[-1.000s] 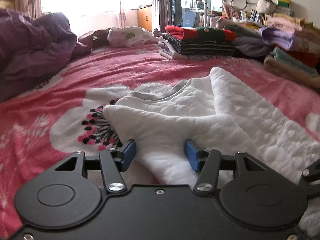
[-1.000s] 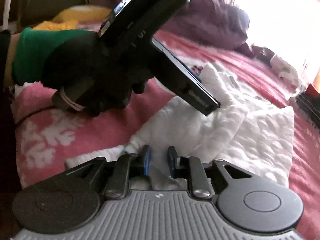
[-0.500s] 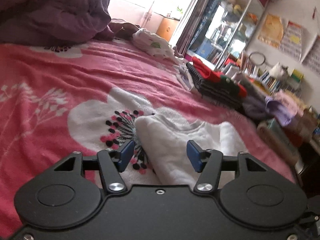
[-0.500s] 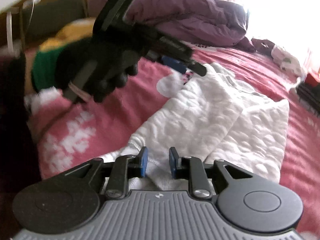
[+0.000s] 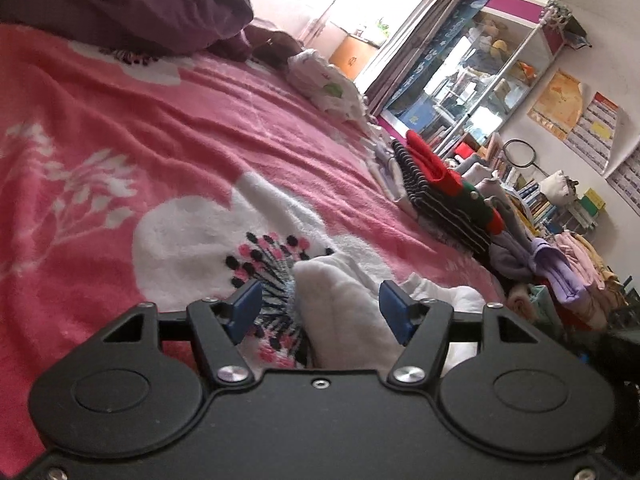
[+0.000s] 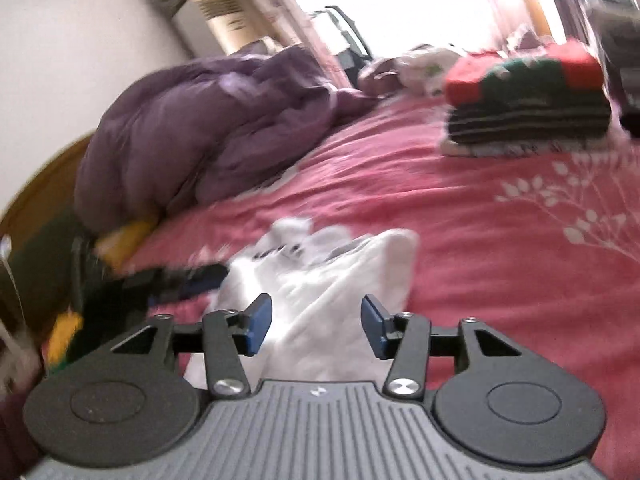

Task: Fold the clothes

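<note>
A white quilted garment [image 5: 340, 308] lies bunched on the pink bedspread [image 5: 200, 152]. My left gripper [image 5: 320, 310] hovers low over one end of it. Its jaws are opening, with a ridge of the cloth between the blue pads [image 5: 394, 312] but not pressed. In the blurred right wrist view, the garment [image 6: 328, 272] stretches away from my right gripper [image 6: 316, 324]. Those jaws are also opening, wide apart over the cloth without pinching it. A dark blurred shape with a blue spot [image 6: 188, 280] sits at the garment's left edge.
A purple duvet [image 6: 192, 132] is heaped at the head of the bed. A stack of folded clothes [image 6: 528, 96] with a red and green top stands on the far side. More piled clothes [image 5: 560, 264] and shelves [image 5: 480, 80] line the bedside.
My right gripper went from nearly shut on the white cloth to wide apart and swung sideways fast. The left gripper rolled, slid along the garment's end and widened slightly.
</note>
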The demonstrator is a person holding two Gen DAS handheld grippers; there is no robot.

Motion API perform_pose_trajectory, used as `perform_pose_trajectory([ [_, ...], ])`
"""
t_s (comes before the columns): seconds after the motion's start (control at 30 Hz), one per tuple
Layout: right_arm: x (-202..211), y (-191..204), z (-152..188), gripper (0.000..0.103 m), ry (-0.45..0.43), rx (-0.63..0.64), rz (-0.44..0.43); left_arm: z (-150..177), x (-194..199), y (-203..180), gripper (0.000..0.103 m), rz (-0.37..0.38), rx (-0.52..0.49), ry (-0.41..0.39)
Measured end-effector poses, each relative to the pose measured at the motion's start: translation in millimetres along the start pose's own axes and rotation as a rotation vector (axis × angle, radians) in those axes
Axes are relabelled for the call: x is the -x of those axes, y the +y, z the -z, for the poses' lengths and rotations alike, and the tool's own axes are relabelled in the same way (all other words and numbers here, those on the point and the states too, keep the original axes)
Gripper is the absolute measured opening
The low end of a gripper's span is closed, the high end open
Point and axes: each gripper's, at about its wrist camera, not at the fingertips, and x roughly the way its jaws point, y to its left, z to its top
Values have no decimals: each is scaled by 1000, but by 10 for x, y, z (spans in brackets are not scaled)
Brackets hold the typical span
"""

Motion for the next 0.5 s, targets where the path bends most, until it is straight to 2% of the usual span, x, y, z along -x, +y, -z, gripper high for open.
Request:
perform_pose_trajectory([
  [0.13,-266,-302,-151,61,-23,-89,-12,-40,-100,66,64,38,6,17],
  [0.2,-411,-431,-193,67,-21,-119,-23,-68,-142,131,64,90,32,33],
  [0.3,-587,-579,-222,68,-9,-150,-49,-112,-199,227,64,157,73,59],
  [0.5,-819,-779,-218,68,29,-179,-132,-190,-309,275,63,194,111,102],
])
